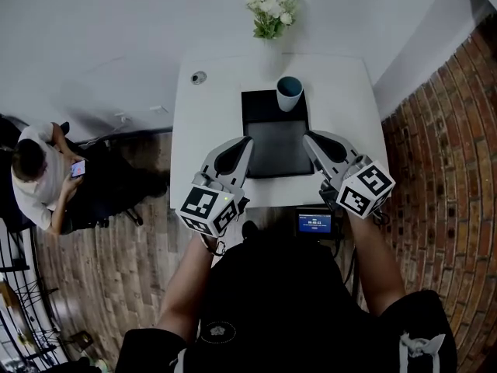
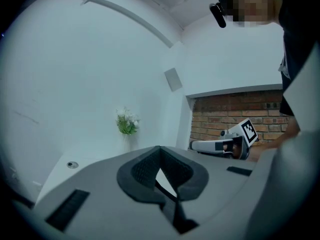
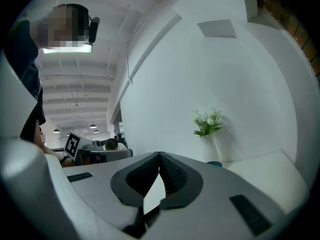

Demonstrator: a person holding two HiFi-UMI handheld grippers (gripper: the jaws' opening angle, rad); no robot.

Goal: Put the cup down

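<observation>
A teal cup [image 1: 289, 92] with a white inside stands upright at the far right corner of a black mat [image 1: 276, 150] on the white table [image 1: 210, 115]. Only its rim [image 3: 214, 163] peeks over the jaw in the right gripper view. My left gripper [image 1: 247, 141] [image 2: 160, 148] hovers over the mat's near left edge, shut with nothing between its pads. My right gripper [image 1: 308, 137] [image 3: 160, 154] is over the mat's near right edge, also shut and empty. Both stay well short of the cup.
A vase of white flowers [image 1: 272, 12] stands at the table's far edge, and a small round fitting [image 1: 199, 77] sits far left. A small screen [image 1: 314, 223] is at the near edge. A seated person [image 1: 35, 173] is off to the left; a brick wall [image 1: 450, 169] runs along the right.
</observation>
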